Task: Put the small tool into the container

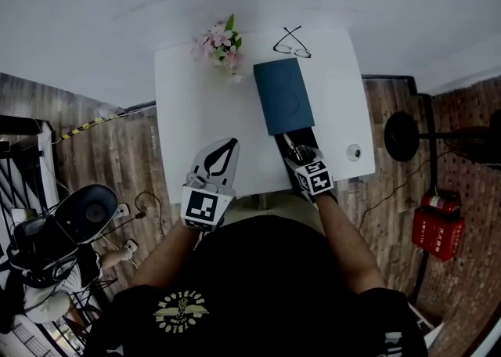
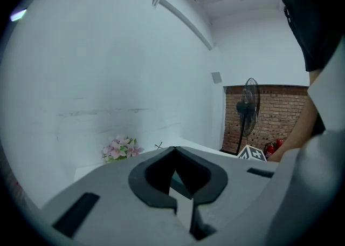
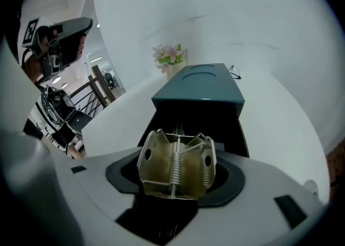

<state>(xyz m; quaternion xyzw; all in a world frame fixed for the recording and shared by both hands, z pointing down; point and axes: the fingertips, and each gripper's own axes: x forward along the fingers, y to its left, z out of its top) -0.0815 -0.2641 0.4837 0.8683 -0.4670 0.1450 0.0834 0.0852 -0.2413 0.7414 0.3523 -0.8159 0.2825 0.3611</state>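
- Shirt sat nearest; table just beyond it.
- Right gripper: jaws wide, tool loose betw. them, over black drawer at box's near end.
- Left gripper: pinched together, empty, left of box.
- Best seemed: drop low, centred in drawer, then back out straight.

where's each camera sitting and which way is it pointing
Head view: on the person's head, steeply down at the table; shirt, forearms, left gripper and right gripper show.
Left gripper view: on that gripper, along its shut jaws toward the flowers; an arm at right.
Right gripper view: likewise, down at the container, tool between its jaws.
All three share the flowers.
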